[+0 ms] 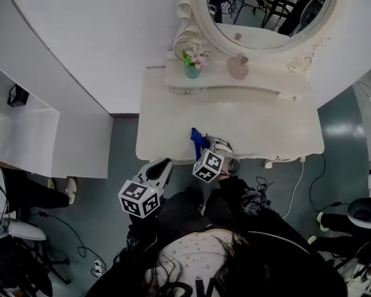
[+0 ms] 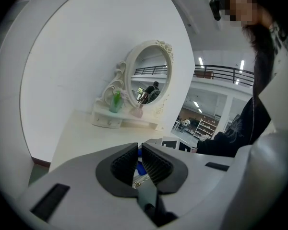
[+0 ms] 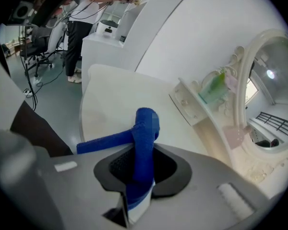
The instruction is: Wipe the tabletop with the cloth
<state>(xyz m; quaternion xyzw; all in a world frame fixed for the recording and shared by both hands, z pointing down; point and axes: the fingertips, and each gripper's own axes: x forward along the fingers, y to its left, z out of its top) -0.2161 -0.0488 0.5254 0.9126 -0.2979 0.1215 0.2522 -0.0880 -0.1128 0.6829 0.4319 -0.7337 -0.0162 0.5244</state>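
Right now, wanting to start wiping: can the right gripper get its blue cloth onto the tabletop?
Probably yes. The right gripper, shut on the blue cloth, hangs at the front edge of the tabletop; the surface ahead is bare, the vase up on the back shelf.

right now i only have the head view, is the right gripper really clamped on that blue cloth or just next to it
Observer: Clamped. In the right gripper view the right gripper has its jaws shut on the blue cloth, which stands up between them, with one end hanging off to the left.
Operator: ok and the left one, carrying anything
Observer: No. The left gripper view shows the left gripper with its jaws all but together and nothing gripped. The blue in the narrow gap is the cloth beyond it.
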